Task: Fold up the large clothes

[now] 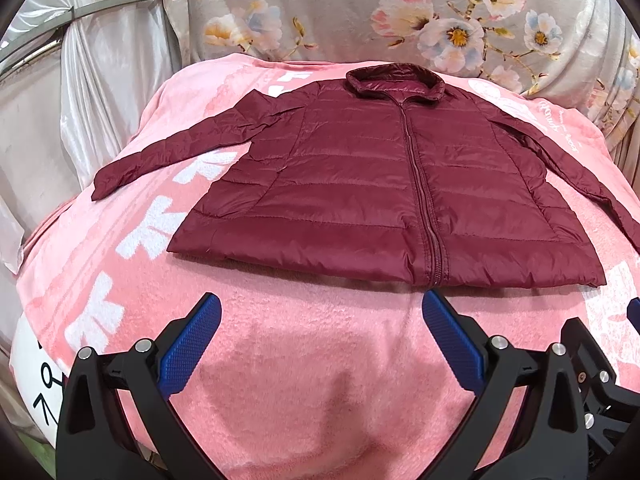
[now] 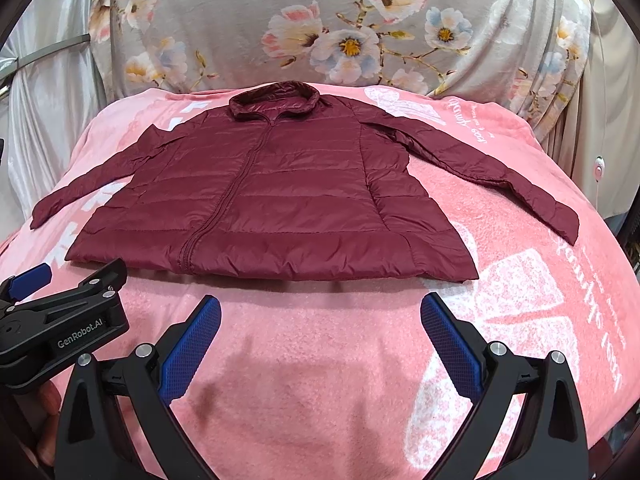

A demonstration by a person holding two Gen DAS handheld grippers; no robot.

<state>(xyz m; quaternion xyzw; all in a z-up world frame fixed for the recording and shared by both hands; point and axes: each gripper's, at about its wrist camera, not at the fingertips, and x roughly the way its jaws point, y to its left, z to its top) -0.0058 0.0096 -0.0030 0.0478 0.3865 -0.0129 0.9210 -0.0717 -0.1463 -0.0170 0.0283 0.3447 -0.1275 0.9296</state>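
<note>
1. One maroon quilted jacket (image 1: 376,184), zipped shut, front side up, laid flat on one pink blanket (image 1: 304,364).
2. Two sleeves spread outward: left sleeve (image 1: 172,148) angled toward the near left, right sleeve (image 2: 492,176) angled toward the near right. One stand-up collar (image 2: 274,100) at the far end. One zipper (image 1: 420,184) running collar to hem.
3. Hem at the near edge, just beyond both tools, not touching either.
4. Two grippers counted. Left gripper (image 1: 322,316): blue-padded fingers (image 1: 192,344) spread wide, nothing between them, hovering over bare blanket near the hem's middle.
5. Right gripper (image 2: 320,316): spread just as wide, gripping nothing, over blanket near the right half of the hem.
6. Seen from the right wrist view, left gripper body at near left, printed "GenRobot.AI" in white on black.
7. Blanket printing: large white block shapes along the left side, white cursive lettering on the right side, upside down and not legible. White cartoon face patch (image 1: 36,376) at near left corner.
8. One grey floral fabric (image 2: 320,28) draped behind the far end, pink, white and blue blossoms. Pale satin drape (image 1: 80,92) at far left.
</note>
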